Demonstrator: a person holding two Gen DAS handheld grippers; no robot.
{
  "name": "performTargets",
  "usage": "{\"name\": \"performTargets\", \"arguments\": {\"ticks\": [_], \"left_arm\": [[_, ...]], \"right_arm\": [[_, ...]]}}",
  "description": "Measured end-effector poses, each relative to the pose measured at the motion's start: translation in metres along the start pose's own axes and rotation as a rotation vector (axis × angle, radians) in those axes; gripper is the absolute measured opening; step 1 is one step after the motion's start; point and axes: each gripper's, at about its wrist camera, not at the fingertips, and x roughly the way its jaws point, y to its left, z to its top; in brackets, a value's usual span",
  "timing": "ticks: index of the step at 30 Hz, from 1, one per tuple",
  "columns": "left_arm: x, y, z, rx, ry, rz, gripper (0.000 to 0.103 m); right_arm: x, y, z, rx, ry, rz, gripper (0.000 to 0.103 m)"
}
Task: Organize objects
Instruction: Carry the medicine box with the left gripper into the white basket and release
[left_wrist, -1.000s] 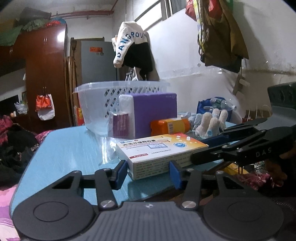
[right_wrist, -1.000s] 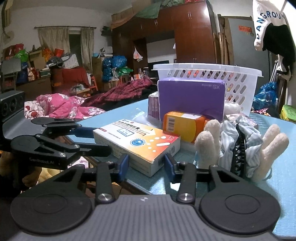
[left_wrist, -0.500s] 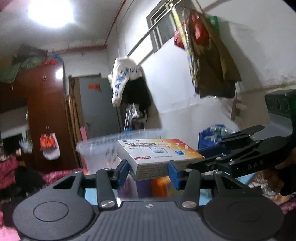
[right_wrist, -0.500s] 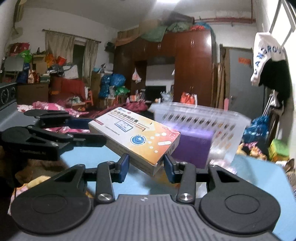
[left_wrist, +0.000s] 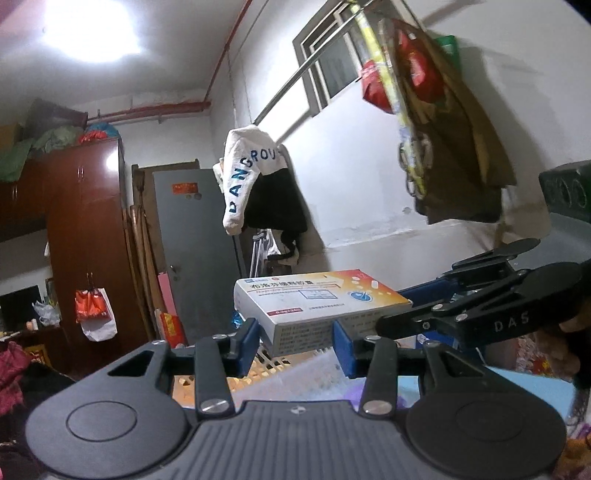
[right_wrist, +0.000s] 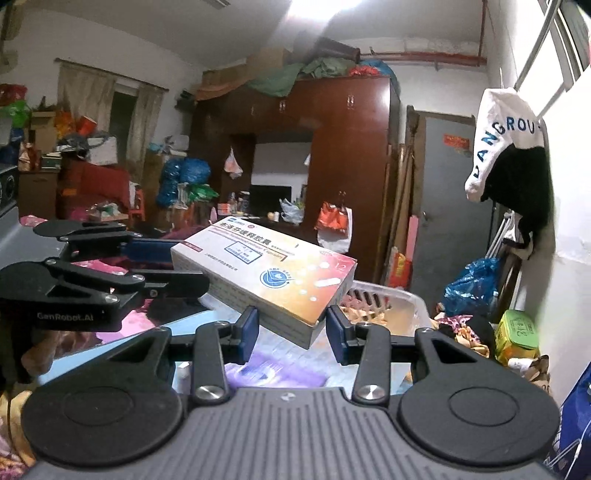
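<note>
A white and orange medicine box (left_wrist: 317, 304) is held in the air by both grippers at once. My left gripper (left_wrist: 295, 347) is shut on one end of it. My right gripper (right_wrist: 291, 330) is shut on the other end; the box (right_wrist: 269, 269) tilts down towards it. The right gripper shows from the side in the left wrist view (left_wrist: 476, 314), and the left gripper shows in the right wrist view (right_wrist: 110, 273). The white slotted basket (right_wrist: 384, 299) lies just below and behind the box; its rim also shows in the left wrist view (left_wrist: 295, 360).
A purple box (right_wrist: 273, 369) lies blurred below the right gripper. The blue table top (left_wrist: 532, 387) shows at the lower right. A wall with hanging clothes (left_wrist: 258, 192) is behind, and a dark wardrobe (right_wrist: 332, 155) further back.
Both grippers have lifted the medicine box from the table to above the rim of the basket. The other table objects have dropped out of view.
</note>
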Motion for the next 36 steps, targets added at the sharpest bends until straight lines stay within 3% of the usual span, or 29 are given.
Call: {"name": "performTargets", "arguments": {"ticks": [4,13,17,19,20,23,24,25,28,31,34,36], "left_arm": [[0.042,0.02,0.005,-0.04,0.052,-0.003,0.047],[0.138,0.063,-0.004,-0.152,0.362,-0.004,0.047],[0.153,0.065,-0.013,-0.144,0.438,0.024,0.047],[0.153,0.069,-0.014,-0.164,0.434,0.027,0.049],[0.151,0.07,-0.013,-0.175,0.427,0.034,0.057],[0.142,0.074,-0.016,-0.189,0.395,0.063,0.076],[0.138,0.076,-0.017,-0.197,0.385,0.062,0.083],[0.134,0.076,-0.017,-0.205,0.373,0.061,0.084],[0.115,0.079,-0.011,-0.236,0.292,0.067,0.09],[0.083,0.075,-0.011,-0.262,0.22,0.048,0.102],[0.043,0.058,-0.017,-0.265,0.164,0.042,0.103],[0.016,0.039,-0.023,-0.224,0.169,0.053,0.103]], "right_arm": [[0.031,-0.015,0.006,-0.001,0.05,-0.015,0.044],[0.102,-0.035,-0.008,0.026,0.27,-0.026,0.044],[0.116,-0.037,-0.009,0.021,0.335,-0.036,0.044],[0.115,-0.034,-0.008,0.022,0.348,-0.044,0.05],[0.114,-0.036,-0.006,0.026,0.345,-0.048,0.054],[0.106,-0.042,-0.003,0.025,0.3,-0.088,0.076],[0.104,-0.045,-0.003,0.023,0.29,-0.103,0.09],[0.099,-0.047,-0.003,0.022,0.277,-0.129,0.099],[0.079,-0.054,-0.004,0.046,0.241,-0.151,0.102],[0.044,-0.056,-0.009,0.071,0.18,-0.159,0.103],[0.0,-0.053,-0.026,0.106,0.112,-0.168,0.103],[-0.029,-0.05,-0.042,0.131,0.074,-0.155,0.103]]}}
